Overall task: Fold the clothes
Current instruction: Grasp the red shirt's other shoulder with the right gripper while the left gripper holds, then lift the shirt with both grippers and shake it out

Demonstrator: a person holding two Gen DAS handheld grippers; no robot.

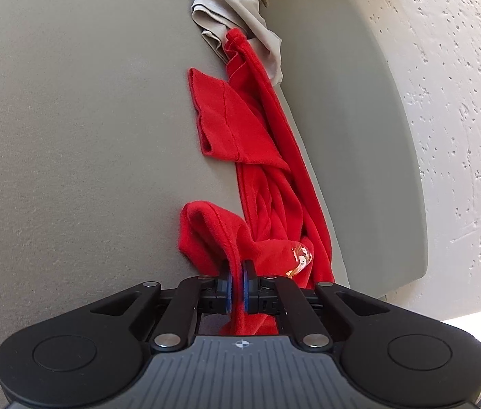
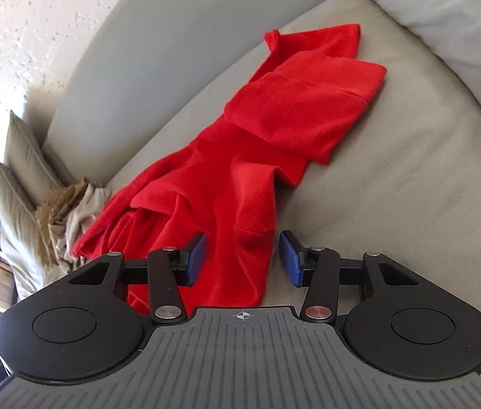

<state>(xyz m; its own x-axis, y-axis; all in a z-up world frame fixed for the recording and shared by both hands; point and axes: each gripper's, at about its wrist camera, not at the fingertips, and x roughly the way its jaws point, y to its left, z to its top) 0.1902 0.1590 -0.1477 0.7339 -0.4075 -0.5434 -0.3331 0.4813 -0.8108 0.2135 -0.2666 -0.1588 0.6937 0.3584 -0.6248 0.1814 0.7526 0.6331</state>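
Red t-shirt (image 1: 261,156) is bunched into a long rope-like strip along the back of the sofa seat (image 1: 70,136), right by the seam where the backrest starts. At its far end it touches a heap of beige clothes (image 1: 233,17).

The left gripper (image 1: 238,286) has its jaws pinched shut on a fold of the shirt at the near end, close to the printed bit. From there the shirt's long axis runs straight away from those jaws toward the beige heap.

The right gripper (image 2: 242,259) is at another part of the shirt, jaws spread wide with red fabric lying between them, not clamped on anything. One sleeve is flopped out to the side.

So the shirt isn't folded as it lies. My guess is the right one is lined up to close on that cloth, so both could pull it flat.
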